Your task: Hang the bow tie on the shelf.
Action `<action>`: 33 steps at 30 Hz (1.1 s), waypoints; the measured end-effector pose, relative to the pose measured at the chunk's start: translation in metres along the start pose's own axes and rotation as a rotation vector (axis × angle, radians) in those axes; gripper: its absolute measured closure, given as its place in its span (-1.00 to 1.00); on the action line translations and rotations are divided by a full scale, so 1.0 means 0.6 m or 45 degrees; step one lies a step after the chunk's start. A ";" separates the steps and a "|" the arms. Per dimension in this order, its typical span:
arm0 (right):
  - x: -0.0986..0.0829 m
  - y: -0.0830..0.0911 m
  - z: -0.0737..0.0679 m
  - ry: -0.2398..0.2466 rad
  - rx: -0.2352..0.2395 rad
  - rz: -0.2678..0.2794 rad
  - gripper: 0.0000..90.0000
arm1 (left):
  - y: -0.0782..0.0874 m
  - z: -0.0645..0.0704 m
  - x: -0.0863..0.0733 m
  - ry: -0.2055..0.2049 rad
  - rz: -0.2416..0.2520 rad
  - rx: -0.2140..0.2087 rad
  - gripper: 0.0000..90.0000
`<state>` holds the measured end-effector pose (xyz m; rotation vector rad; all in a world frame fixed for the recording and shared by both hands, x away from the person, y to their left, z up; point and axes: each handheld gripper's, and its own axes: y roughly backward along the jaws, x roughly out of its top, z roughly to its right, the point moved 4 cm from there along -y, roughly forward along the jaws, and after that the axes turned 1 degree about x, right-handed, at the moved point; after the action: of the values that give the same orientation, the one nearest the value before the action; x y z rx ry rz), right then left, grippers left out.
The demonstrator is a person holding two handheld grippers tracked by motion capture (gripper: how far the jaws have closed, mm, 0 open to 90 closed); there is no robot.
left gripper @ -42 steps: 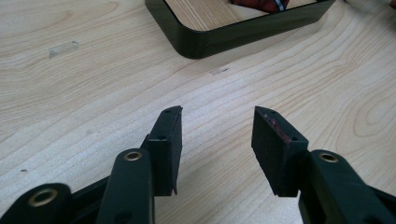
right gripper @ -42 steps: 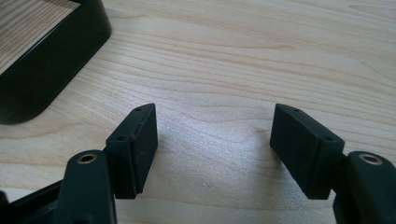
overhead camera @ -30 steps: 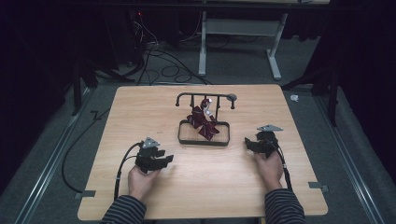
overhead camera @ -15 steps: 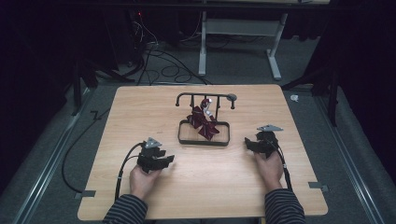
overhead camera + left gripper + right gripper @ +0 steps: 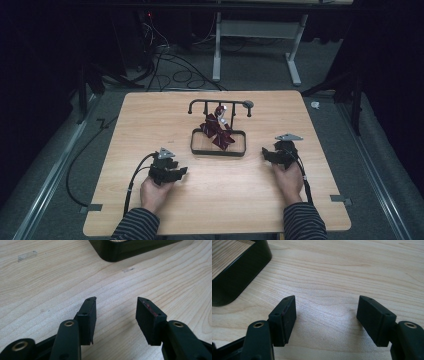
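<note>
A black frame stand [image 5: 218,149] sits mid-table, with a rail [image 5: 220,103] on top and a dark red crumpled item [image 5: 216,132] hanging or resting inside it. My left gripper [image 5: 181,172] rests low on the table at the front left, open, nothing between its jaws; in the left gripper view [image 5: 116,305] the stand's corner [image 5: 117,251] lies ahead. My right gripper [image 5: 266,153] rests at the front right, open and empty; in the right gripper view [image 5: 326,307] the stand's base [image 5: 239,272] is to its left.
The wooden table [image 5: 150,125] has bare board around the stand. Cables [image 5: 135,172] trail from each gripper toward the front edge. Behind the table stand a white desk frame [image 5: 255,35] and loose floor cables [image 5: 165,60].
</note>
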<state>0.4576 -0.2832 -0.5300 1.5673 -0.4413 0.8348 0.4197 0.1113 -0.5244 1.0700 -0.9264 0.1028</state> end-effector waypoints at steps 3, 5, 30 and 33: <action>0.000 0.000 0.000 0.000 0.000 0.000 -0.26 | 0.001 -0.002 -0.002 0.018 0.016 -0.007 0.15; 0.000 0.000 0.000 0.000 0.000 0.000 -0.26 | 0.001 -0.004 -0.003 0.020 0.022 -0.001 0.15; 0.000 0.000 -0.001 0.001 0.003 -0.001 -0.26 | -0.013 0.019 -0.011 -0.146 0.093 0.131 -0.12; 0.000 0.000 -0.001 0.002 0.003 -0.001 -0.26 | -0.013 0.019 -0.011 -0.145 0.092 0.133 -0.13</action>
<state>0.4572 -0.2829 -0.5301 1.5686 -0.4388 0.8365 0.4124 0.1004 -0.5329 1.1478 -1.0722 0.1528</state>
